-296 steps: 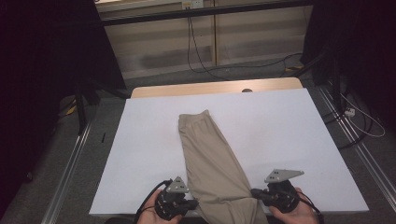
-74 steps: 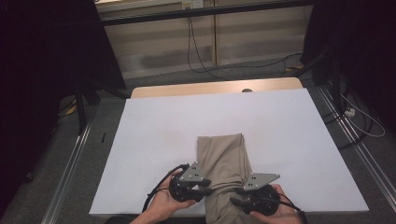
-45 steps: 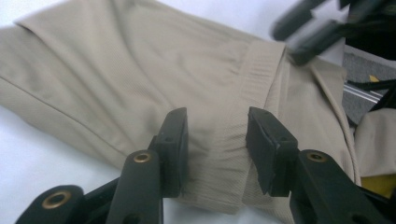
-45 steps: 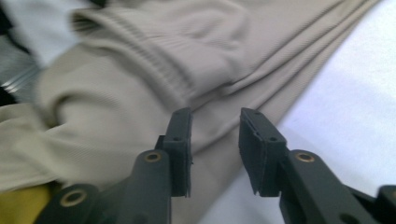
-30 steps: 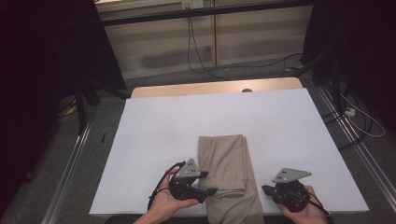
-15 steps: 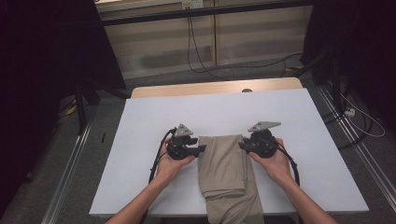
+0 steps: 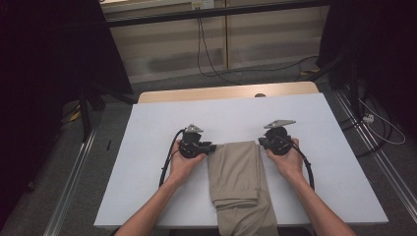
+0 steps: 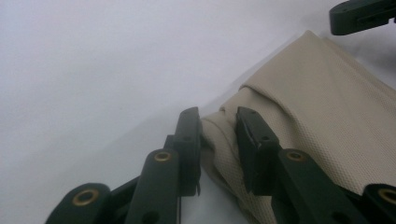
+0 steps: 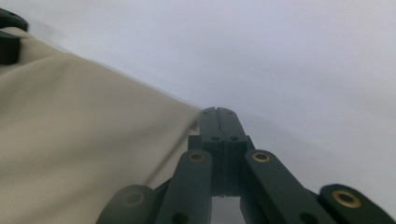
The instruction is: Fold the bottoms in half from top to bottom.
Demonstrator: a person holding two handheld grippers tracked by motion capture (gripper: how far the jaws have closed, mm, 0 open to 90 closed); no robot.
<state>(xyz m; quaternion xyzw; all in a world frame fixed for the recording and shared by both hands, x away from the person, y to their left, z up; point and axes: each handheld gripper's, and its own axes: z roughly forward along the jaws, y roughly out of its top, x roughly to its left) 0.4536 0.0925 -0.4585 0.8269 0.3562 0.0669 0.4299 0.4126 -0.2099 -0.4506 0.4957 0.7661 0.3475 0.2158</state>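
On the white-covered rectangular table, going from its left edge toward its right, the first thing met is the person's left hand, which comes up from the near edge and carries the black two-jaw left gripper, with a black cable looping back along the forearm. That gripper lies level and points right at the far left corner of the folded beige trousers of finely woven cloth. In the left gripper view its jaws have just been closing and stand partly open around a bunched ridge of the trousers' corner; the left finger lies against the cloth, while a thin gap shows at the right finger, so the pads do not yet clamp it. The trousers sit at the middle of the table's width, their far fold about halfway between near and far edges, a doubled upper layer on top and the lower end running off the near edge. Just beside the far right corner of the cloth is the black two-jaw right gripper, held in the right hand, a grey three-cornered plate on top. In the right gripper view its jaws are pressed fully together, tips touching the trousers' corner; whether any cloth is pinched between them cannot be told.
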